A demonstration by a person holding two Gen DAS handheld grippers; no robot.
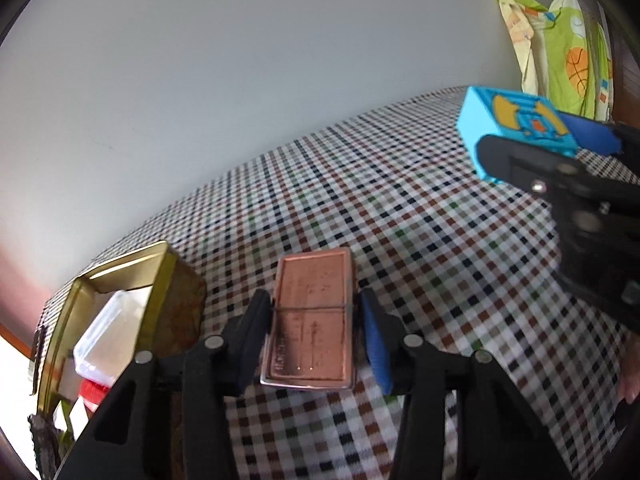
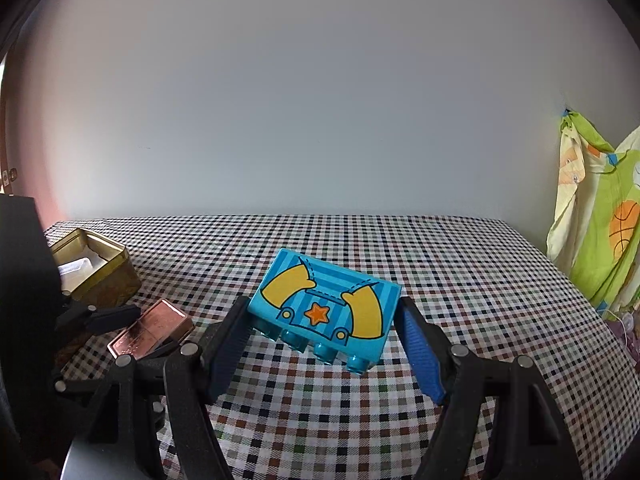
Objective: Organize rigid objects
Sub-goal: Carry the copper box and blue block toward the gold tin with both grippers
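A copper-coloured flat metal case sits lengthwise between the fingers of my left gripper, which is shut on its long sides. In the right wrist view the case is tilted just above the checked cloth, in the left gripper. My right gripper is shut on a light blue toy brick printed with yellow sleeves and an orange star, its studs pointing down and toward the camera. The brick hangs in the air at the right, clamped in the right gripper.
An open gold tin stands at the left of the checked tablecloth, beside the copper case. It holds a clear plastic box and something red. A green printed fabric hangs at the right, past the table edge. A pale wall is behind.
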